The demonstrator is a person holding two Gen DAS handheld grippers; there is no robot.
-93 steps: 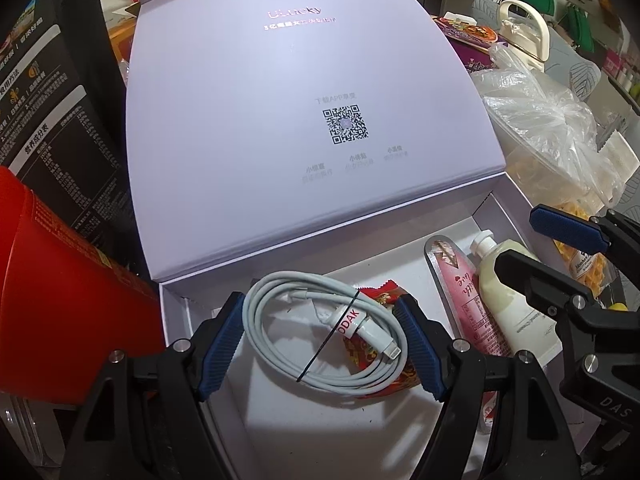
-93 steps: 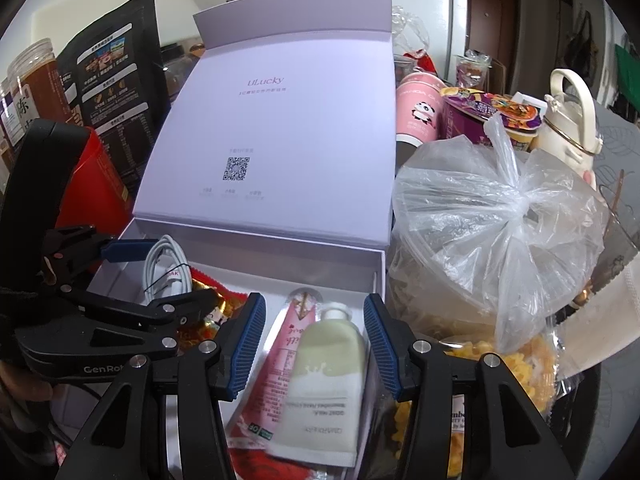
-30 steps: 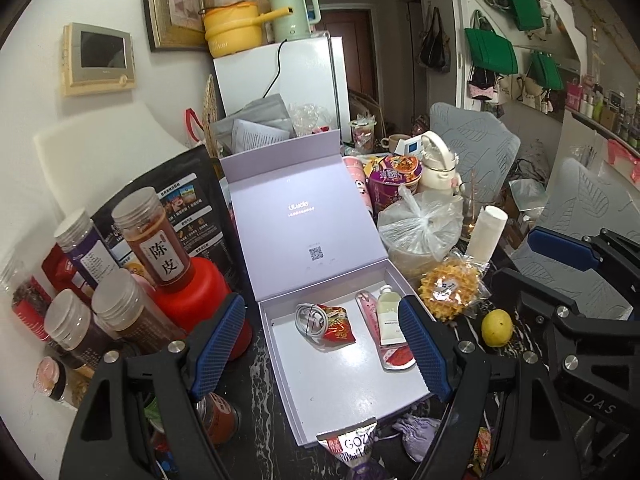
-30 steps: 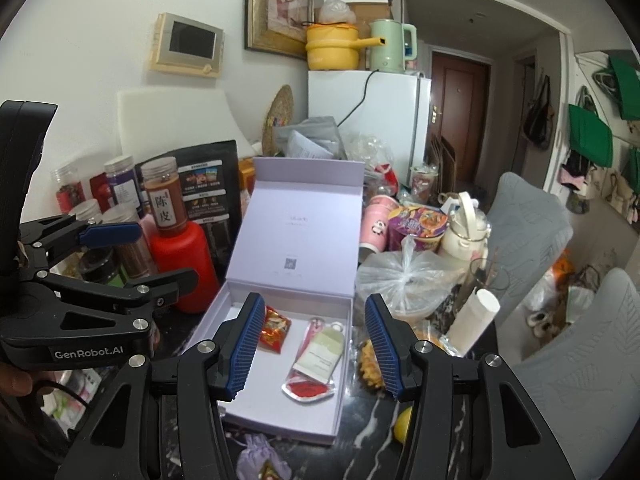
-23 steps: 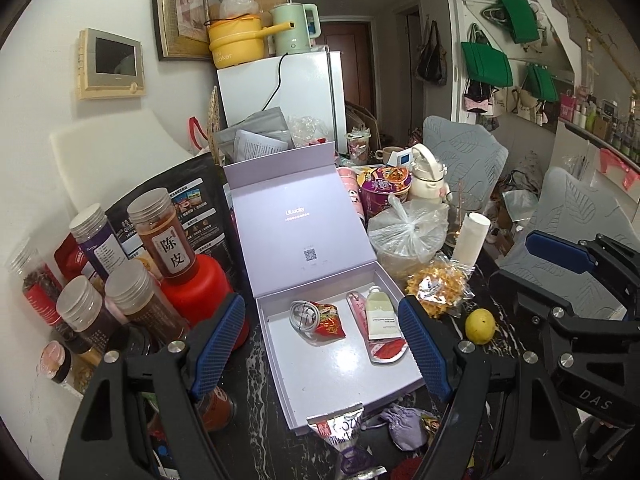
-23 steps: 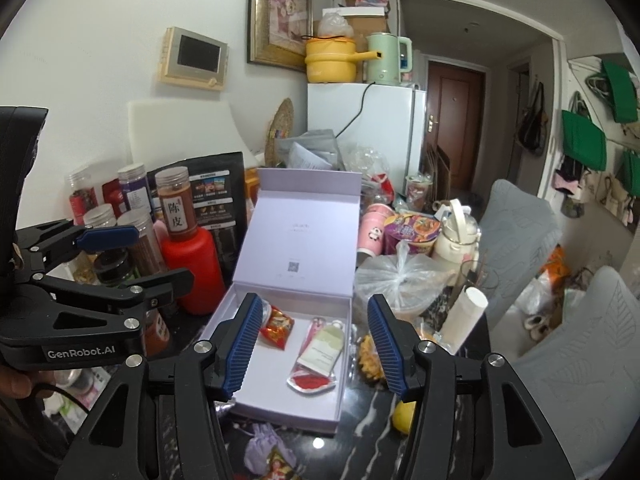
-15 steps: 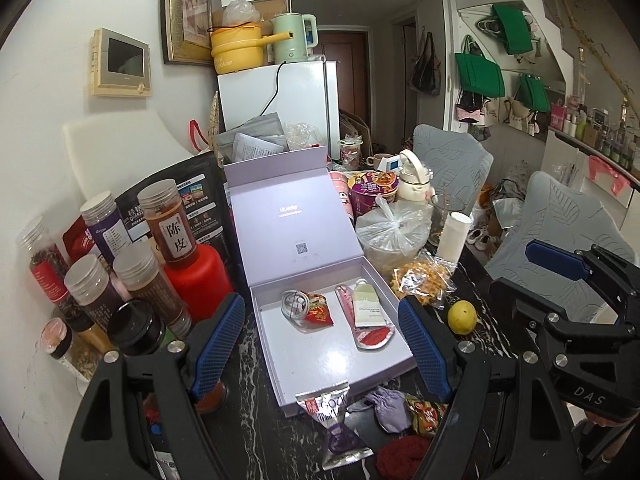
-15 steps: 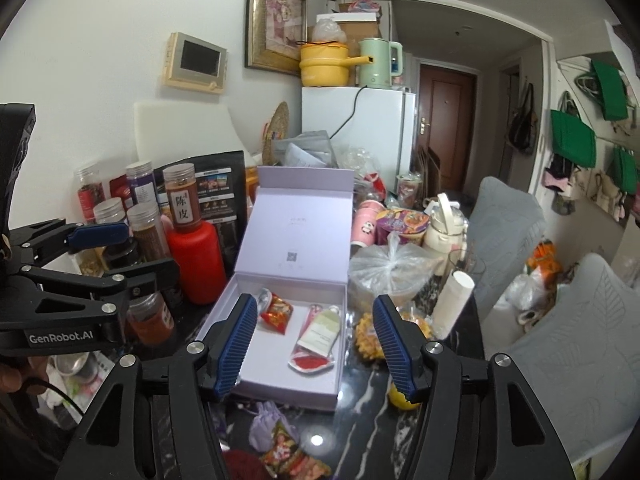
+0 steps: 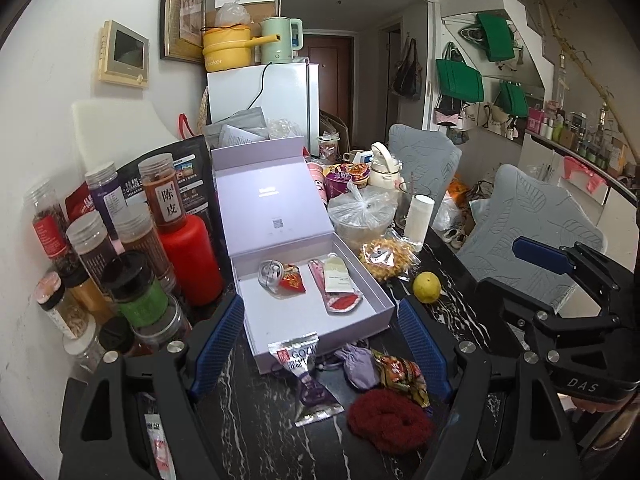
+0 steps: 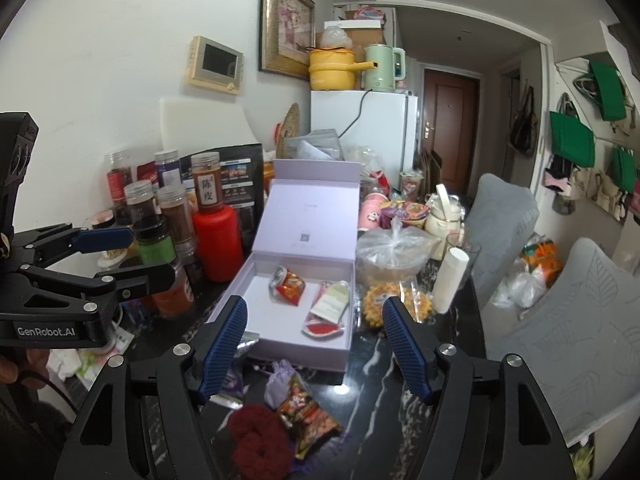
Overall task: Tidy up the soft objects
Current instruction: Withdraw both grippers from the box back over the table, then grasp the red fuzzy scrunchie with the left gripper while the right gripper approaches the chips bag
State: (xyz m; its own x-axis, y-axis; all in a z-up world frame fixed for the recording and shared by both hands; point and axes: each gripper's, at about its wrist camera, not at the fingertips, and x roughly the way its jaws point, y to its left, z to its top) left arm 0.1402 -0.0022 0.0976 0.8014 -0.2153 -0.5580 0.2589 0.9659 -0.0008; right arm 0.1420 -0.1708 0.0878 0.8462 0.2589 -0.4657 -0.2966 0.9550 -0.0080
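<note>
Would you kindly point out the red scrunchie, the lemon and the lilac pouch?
red scrunchie (image 9: 390, 420), left wrist view, its fuzzy middle.
lemon (image 9: 426, 287), left wrist view, its rind.
lilac pouch (image 10: 280, 383), right wrist view, its cloth body.

The lavender box (image 9: 316, 332) looks like matt, smooth card, standing on a glossy black bench (image 9: 460, 320) veined white like marble. The dark red scrunchie (image 9: 390, 420) is fuzzy cloth; the snack packet (image 9: 402, 376) beside it is shiny crinkled foil.
</note>
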